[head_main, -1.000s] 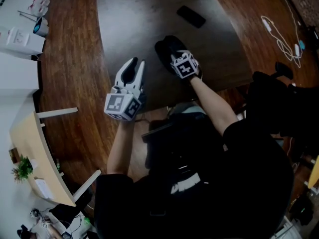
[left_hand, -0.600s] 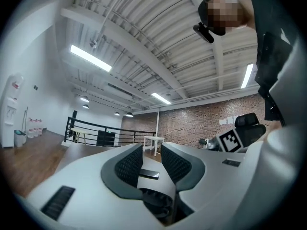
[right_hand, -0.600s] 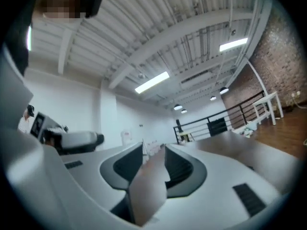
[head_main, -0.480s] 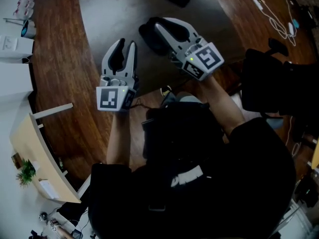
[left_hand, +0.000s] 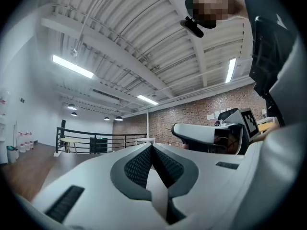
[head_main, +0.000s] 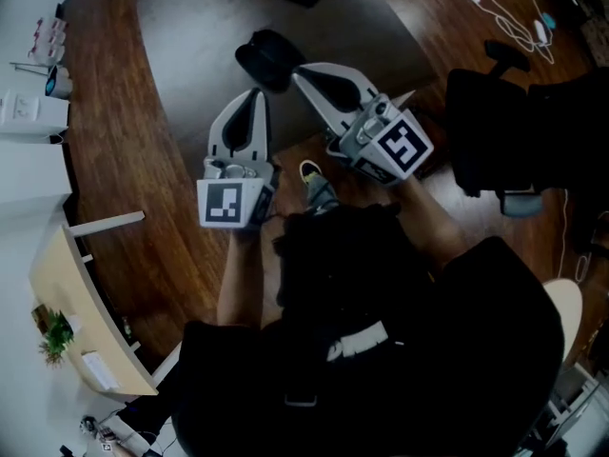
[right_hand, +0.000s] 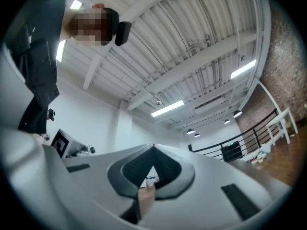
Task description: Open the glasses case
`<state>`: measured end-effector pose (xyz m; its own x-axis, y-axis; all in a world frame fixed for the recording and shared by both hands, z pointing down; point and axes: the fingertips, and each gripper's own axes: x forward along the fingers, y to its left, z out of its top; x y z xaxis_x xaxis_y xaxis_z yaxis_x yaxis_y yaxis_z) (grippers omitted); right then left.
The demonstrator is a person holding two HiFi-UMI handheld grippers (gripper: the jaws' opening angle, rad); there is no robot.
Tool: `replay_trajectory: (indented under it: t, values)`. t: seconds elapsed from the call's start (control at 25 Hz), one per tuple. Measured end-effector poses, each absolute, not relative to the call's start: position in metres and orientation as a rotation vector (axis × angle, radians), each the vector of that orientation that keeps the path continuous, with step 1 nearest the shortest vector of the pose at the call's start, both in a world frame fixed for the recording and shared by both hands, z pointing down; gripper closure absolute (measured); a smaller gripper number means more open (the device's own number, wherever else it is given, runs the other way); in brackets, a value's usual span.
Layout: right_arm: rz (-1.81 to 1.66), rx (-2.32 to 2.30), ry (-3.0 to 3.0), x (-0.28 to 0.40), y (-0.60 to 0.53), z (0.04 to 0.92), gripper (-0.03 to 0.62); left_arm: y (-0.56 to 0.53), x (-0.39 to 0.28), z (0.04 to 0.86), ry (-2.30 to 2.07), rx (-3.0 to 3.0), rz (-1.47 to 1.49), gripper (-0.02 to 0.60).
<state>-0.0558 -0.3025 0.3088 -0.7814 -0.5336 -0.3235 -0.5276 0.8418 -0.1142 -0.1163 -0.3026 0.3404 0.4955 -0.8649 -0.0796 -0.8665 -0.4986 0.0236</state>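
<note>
Both claws have come up and back off the tabletop (head_main: 190, 27) since a second ago. Back then the right one was down over the case; now both hang in the air in front of the person. The left claw (head_main: 255, 95) and right claw (head_main: 301, 72) have both just been closing. In their own views each is clenched tip to tip with nothing between the pads, only ceiling and room beyond.

The glasses case (head_main: 265, 59) is a small black rounded thing lying on the grey tabletop, just past the claw tips and touching neither. Honestly I can't tell from the head view whether the lid is up or down, it's just a dark blob from this angle.

My guess on handling: it looks like a hard clamshell, so it should be stiff and light, and probably a bit slick. I'd expect it to skate across that smooth surface if you push on only one side. I'd pin the bottom half with one claw and catch the lid's lip with the other, along the seam opposite the hinge. It shouldn't be fragile, but a snap hinge could make it jump.
</note>
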Motion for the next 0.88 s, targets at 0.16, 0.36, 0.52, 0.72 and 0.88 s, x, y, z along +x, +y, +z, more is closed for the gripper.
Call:
replay_trajectory:
  t: [0.16, 0.36, 0.52, 0.72, 0.88]
  values:
    - [-0.036, -0.794, 2.714, -0.022, -0.235, 0.316, 0.592, -0.243, -0.080, 0.338, 1.573, -2.711, 0.167, 0.581]
    - [-0.108, -0.832, 2.663, 0.021, -0.150, 0.308, 0.592, -0.155, -0.045, 0.326, 1.580, -2.694, 0.132, 0.581]
    - [-0.105, -0.876, 2.627, 0.045, -0.102, 0.297, 0.591, -0.105, -0.030, 0.320, 1.602, -2.684, 0.102, 0.581]
    - [-0.093, -0.890, 2.597, 0.070, -0.066, 0.282, 0.591, -0.068, -0.009, 0.306, 1.627, -2.632, 0.020, 0.581]
    - [-0.046, -0.894, 2.626, 0.064, -0.061, 0.270, 0.591, -0.062, -0.001, 0.280, 1.591, -2.631, 0.108, 0.581]
